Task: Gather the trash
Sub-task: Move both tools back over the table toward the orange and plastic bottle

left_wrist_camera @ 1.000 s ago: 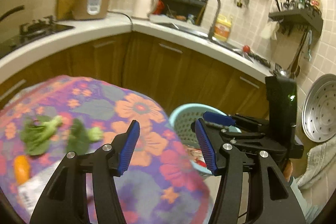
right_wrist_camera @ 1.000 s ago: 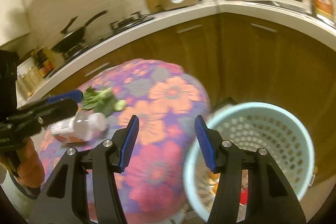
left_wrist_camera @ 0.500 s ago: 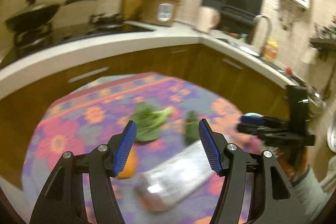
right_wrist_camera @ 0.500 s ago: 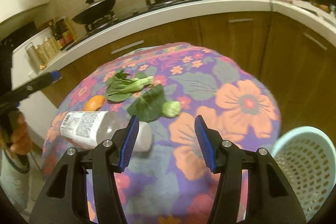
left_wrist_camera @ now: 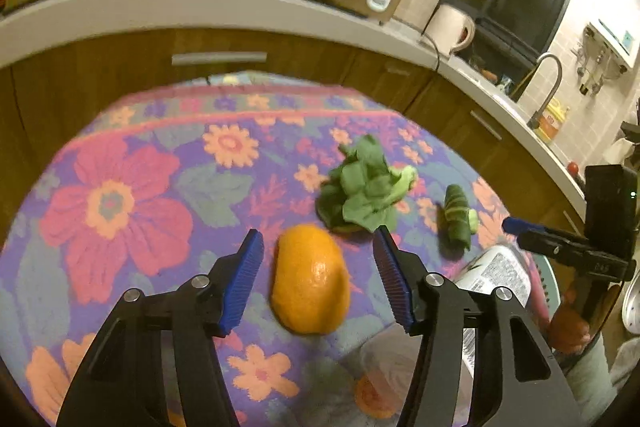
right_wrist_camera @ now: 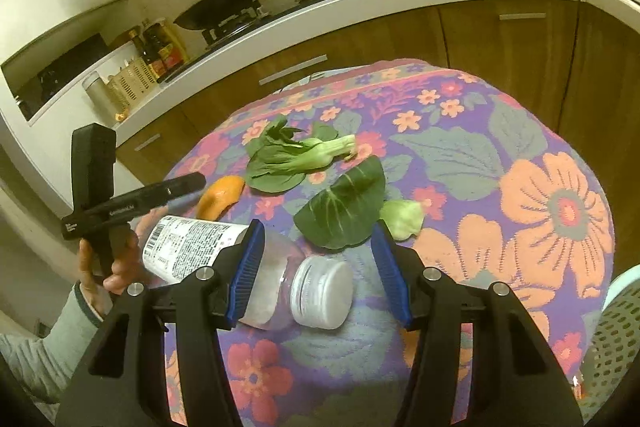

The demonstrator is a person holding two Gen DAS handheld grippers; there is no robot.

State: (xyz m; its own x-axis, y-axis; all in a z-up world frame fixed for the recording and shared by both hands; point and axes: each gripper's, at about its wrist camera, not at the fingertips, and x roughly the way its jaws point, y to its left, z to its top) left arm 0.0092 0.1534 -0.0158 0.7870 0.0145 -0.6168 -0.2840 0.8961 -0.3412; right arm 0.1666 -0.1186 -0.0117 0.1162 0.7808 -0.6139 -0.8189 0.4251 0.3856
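Both views have swung off the light-blue mesh basket point(right_wrist_camera: 616, 331) and onto the floral tablecloth point(left_wrist_camera: 116, 203); a second ago the basket filled the right wrist view, now only its rim shows at that view's lower right edge. Reads as a fresh pick starting, with four pieces of trash left on the cloth.

Landmark: orange peel point(left_wrist_camera: 310, 279).
- Left gripper point(left_wrist_camera: 318, 277): pitched down at the cloth, peel framed between its blue pads with clear gaps on both sides, no contact. Jaws at a medium spread, have just been closing slightly, nothing held.
- Bok choy bunch point(left_wrist_camera: 366, 187): just beyond the peel and a little to its right in the left view.
- Loose green leaf with stem stub point(left_wrist_camera: 458, 215): further right of the peel, apart from the bunch.
- Clear plastic bottle point(right_wrist_camera: 224, 251), white cap, lying on its side: right of the peel, nearer the person.
- Right gripper point(right_wrist_camera: 318, 269): angled down over the bottle's cap end, left pad overlapping the bottle body in the picture; cannot tell if it touches. Medium spread, empty.

Judgement: left takes the peel, right likely takes the bottle. The person's left hand point(right_wrist_camera: 106, 259) on the left gripper's handle shows at the right view's left edge.
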